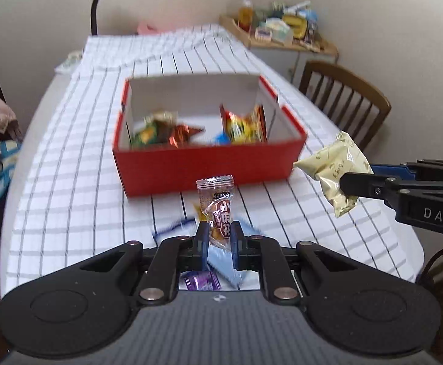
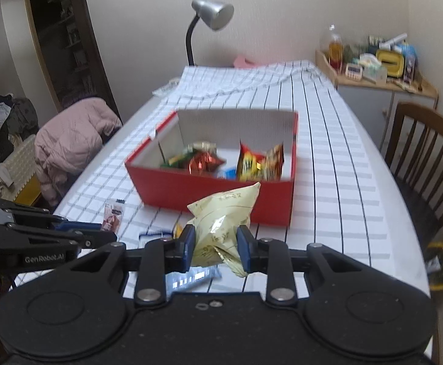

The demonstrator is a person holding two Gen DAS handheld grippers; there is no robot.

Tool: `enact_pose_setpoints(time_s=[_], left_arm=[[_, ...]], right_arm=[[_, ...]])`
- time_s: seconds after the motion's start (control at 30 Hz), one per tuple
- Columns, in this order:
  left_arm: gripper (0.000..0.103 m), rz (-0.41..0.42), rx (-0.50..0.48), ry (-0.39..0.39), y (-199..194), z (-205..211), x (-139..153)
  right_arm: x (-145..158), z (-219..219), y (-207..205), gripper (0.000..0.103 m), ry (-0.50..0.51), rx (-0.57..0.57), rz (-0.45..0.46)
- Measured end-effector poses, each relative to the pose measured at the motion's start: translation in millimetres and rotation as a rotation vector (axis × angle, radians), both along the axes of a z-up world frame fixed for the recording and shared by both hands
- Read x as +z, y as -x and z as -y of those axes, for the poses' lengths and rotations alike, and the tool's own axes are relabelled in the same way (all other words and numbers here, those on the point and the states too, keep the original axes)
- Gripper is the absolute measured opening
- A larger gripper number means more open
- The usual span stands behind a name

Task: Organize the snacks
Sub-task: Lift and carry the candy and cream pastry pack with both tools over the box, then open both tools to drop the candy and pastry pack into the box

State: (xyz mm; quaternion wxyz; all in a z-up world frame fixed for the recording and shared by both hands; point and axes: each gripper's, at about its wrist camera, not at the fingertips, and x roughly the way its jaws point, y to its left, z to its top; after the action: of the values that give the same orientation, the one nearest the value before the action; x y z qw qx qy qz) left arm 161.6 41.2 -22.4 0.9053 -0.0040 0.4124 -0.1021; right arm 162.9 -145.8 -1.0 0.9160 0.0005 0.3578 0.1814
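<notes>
A red box (image 1: 209, 164) with a white inside stands on the checked tablecloth and holds several snack packets (image 1: 245, 127). My left gripper (image 1: 219, 234) is shut on a small clear-and-brown snack packet (image 1: 218, 206), held above the table in front of the box. My right gripper (image 2: 215, 245) is shut on a pale yellow snack bag (image 2: 221, 216), also raised in front of the box (image 2: 215, 188). In the left wrist view the right gripper (image 1: 352, 182) holds the yellow bag (image 1: 334, 167) just right of the box. In the right wrist view the left gripper (image 2: 111, 231) shows at the left.
Loose packets lie on the cloth under the grippers: a blue one (image 1: 224, 269), a purple one (image 1: 201, 281), a blue-and-white one (image 2: 156, 234). A desk lamp (image 2: 212, 15) stands at the far end. A wooden chair (image 2: 428, 158) is at the right, a cluttered shelf (image 2: 376, 64) beyond.
</notes>
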Motion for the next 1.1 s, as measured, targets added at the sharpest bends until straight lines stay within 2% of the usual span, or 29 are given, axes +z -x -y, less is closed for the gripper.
enact_pose_setpoints(time_s=[0.23,0.53,0.8,1.1], left_arm=[[0.014,0.063,0.011,-0.012,-28.5,-5.6,24.9],[0.014,0.117,0.0,-0.057,-72.3,-8.8,42.9],[0.014,0.076,0.001,-0.081,-121.1,-15.1,33.5],[0.014,0.0,-0.002,-0.093,-174.8,-26.4,6.0]], right_arm=[[20.4,-5.1,-28.0,0.028,0.001,-0.015,0.055],[30.5,-19.8,-72.0,0.028,0.006,-0.029,0.07],[21.9,-33.6,-115.7,0.028,0.014,-0.03,0.039],[-4.8,-47.2,-158.3,0.028,0.015,-0.053,-0.031]])
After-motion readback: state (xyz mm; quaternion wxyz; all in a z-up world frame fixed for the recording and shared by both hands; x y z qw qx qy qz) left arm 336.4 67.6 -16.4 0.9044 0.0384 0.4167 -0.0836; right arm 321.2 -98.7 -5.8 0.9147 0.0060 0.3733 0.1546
